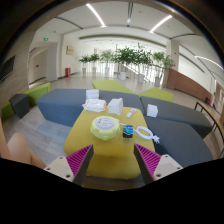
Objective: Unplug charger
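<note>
Gripper view: gripper (112, 158) hovering, fingers spread, holding nothing; white charger (115, 105) lying beyond fingers, straight ahead on yellow table (112, 150).

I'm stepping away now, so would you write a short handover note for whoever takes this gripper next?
Gripper: open, holding nothing, raised above the near end of the yellow table.
On the table beyond the fingers: a white round item, a white box, white items at the far left, and a small blue object. I cannot tell which is the charger, or see any plug or cable.
Done: nothing.
Left: find the charger, grip it, unplug.
</note>
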The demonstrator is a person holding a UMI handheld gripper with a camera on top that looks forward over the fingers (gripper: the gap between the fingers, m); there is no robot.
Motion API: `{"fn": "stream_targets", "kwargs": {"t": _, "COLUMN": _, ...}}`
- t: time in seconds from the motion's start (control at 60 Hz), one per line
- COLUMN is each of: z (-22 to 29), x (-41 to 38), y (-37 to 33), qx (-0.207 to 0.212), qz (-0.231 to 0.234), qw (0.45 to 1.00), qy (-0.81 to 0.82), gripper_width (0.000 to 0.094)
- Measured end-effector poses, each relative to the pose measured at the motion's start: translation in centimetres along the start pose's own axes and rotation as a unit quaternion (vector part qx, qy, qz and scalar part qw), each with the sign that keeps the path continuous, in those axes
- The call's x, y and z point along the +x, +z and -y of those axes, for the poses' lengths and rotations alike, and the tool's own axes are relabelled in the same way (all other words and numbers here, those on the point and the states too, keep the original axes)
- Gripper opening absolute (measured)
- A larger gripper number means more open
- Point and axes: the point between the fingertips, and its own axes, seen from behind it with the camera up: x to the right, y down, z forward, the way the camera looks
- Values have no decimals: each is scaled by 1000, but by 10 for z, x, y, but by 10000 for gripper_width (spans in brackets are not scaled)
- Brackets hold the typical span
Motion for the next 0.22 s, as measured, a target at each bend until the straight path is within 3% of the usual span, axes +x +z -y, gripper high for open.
{"fn": "stream_targets", "kwargs": {"t": 0.217, "z": -10, "x": 4, "y": 3, "qx": 1, "qz": 0, "qw": 1000, "qy": -6, "gripper_width": 842}}
